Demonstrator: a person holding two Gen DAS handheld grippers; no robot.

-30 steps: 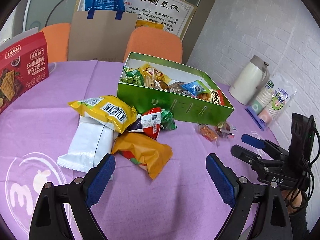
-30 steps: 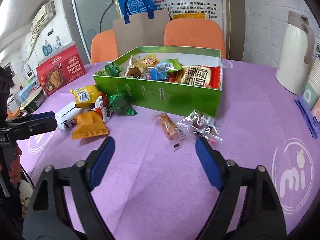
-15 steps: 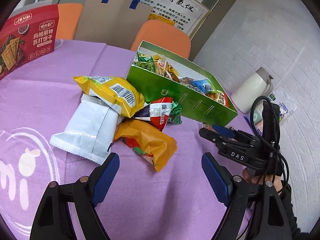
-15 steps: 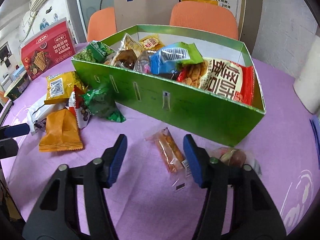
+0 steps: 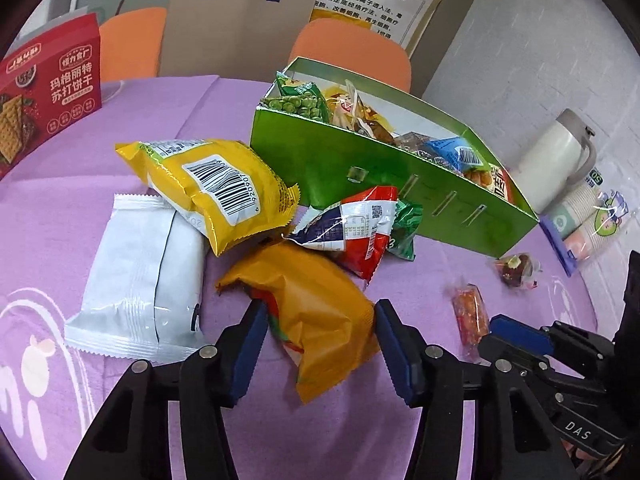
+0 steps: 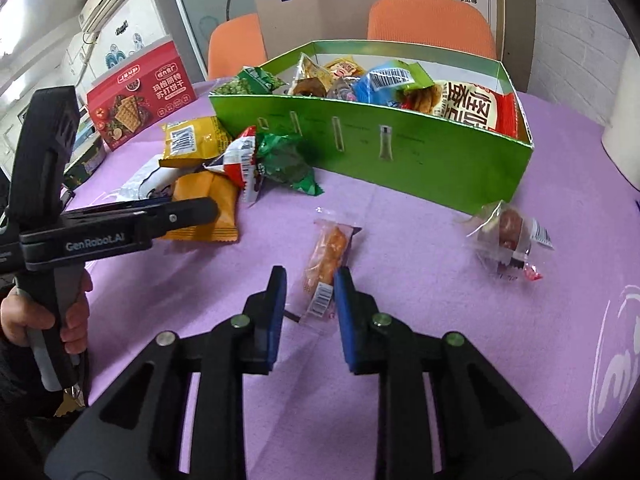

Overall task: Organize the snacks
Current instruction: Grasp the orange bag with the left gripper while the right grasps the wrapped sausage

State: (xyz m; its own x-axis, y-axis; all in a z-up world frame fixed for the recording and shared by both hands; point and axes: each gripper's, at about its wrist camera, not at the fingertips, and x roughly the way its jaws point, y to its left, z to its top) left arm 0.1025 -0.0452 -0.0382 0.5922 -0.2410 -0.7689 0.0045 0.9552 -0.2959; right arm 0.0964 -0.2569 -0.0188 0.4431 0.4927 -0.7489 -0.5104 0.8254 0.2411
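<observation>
An orange snack packet [image 5: 312, 280] lies on the purple tablecloth. My left gripper [image 5: 320, 306] is closing on it, and both blue pads touch its creased side edges. A small orange snack stick [image 6: 326, 252] in clear wrap lies between the closing jaws of my right gripper [image 6: 310, 272]. The right pad touches it and a gap shows at the left pad. The green box [image 5: 360, 168] behind holds several snacks. Beside it lie a yellow packet [image 5: 208, 184], a white packet [image 5: 148, 280], a red-and-white packet [image 5: 356, 232] and a clear-wrapped sweet [image 6: 508, 228].
A red cracker box [image 5: 44, 92] stands at the far left. A white jug [image 5: 556, 168] and a pack of paper cups [image 5: 592, 220] sit at the right. Orange chairs [image 6: 428, 20] and a paper bag stand behind the table. A hand [image 6: 24, 316] holds the left gripper's handle.
The left gripper came down and forward over the orange packet and its jaws narrowed onto it. The right gripper's jaws narrowed around the snack stick.
</observation>
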